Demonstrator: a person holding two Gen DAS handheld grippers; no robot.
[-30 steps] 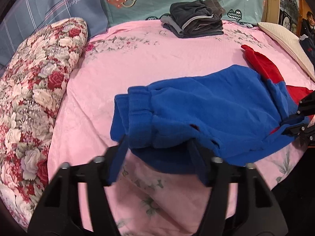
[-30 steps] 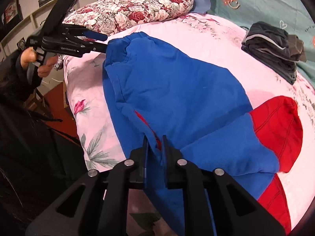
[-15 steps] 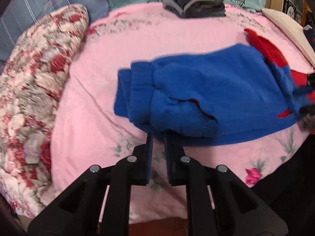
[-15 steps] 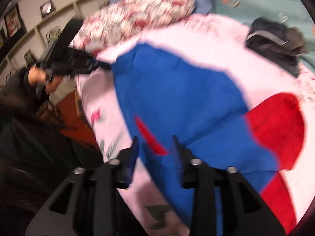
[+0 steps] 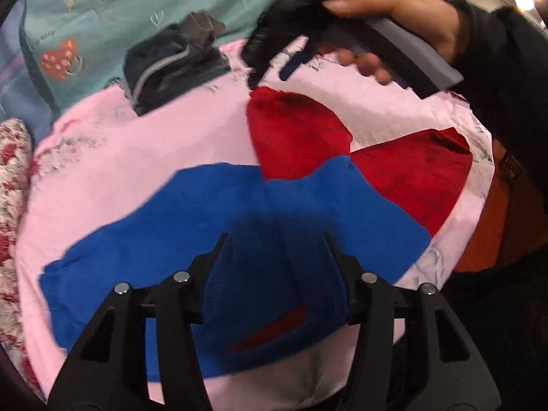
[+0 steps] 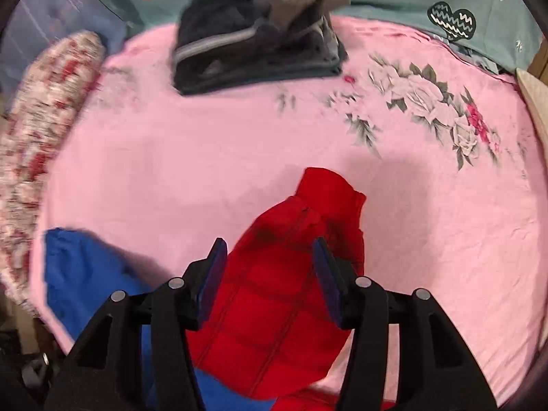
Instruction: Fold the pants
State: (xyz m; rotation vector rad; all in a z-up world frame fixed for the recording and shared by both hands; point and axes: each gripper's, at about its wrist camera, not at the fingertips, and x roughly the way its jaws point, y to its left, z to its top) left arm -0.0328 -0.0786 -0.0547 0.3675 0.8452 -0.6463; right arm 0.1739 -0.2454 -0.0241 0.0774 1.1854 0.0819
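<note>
The blue and red pants [image 5: 239, 212] lie flat on the pink bedsheet [image 5: 144, 150], blue upper part toward me, two red leg ends [image 5: 294, 137] spread apart farther off. My left gripper [image 5: 277, 257] is open and hovers over the blue part. My right gripper [image 6: 270, 267] is open above one red leg end [image 6: 308, 246]; it also shows in the left wrist view [image 5: 281, 65], held in a hand above the far red leg. The blue part shows at lower left in the right wrist view [image 6: 85, 274].
A stack of folded dark clothes [image 6: 253, 34] sits at the far side of the bed by a teal pillow [image 5: 102, 17]. A floral bolster [image 6: 44, 102] runs along the left edge. The bed's edge and the floor [image 5: 489, 222] are on the right.
Both grippers have let go of the pants and opened. The pants now lie spread flat. The left gripper moved over the blue part; the right swung to the red leg end.
</note>
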